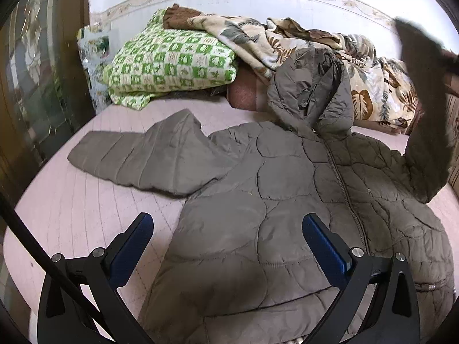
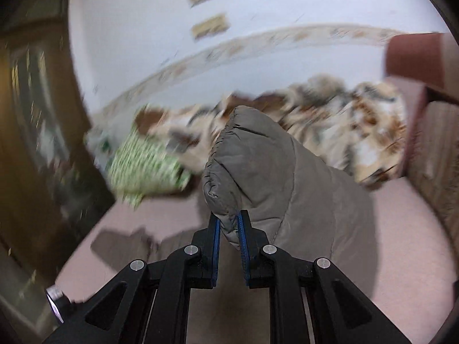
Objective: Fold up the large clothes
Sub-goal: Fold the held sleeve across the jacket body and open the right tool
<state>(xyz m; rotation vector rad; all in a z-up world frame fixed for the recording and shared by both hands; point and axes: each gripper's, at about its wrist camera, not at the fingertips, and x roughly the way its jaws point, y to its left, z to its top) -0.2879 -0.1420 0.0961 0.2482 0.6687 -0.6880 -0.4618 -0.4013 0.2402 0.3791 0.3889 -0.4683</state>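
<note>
A grey-brown quilted hooded jacket (image 1: 287, 195) lies front up, zipped, on a pink bed (image 1: 86, 215). Its hood points toward twelve o'clock. One sleeve lies flat toward nine o'clock; the other is lifted at three o'clock.

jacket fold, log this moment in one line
task: fold jacket | right gripper: shut on sleeve, lifted | left gripper: open, over hem | other sleeve: flat on bed

Matt quilted cloth jacket (image 1: 258, 200); ribbed blue fingers (image 1: 324, 243), black plastic frames.
</note>
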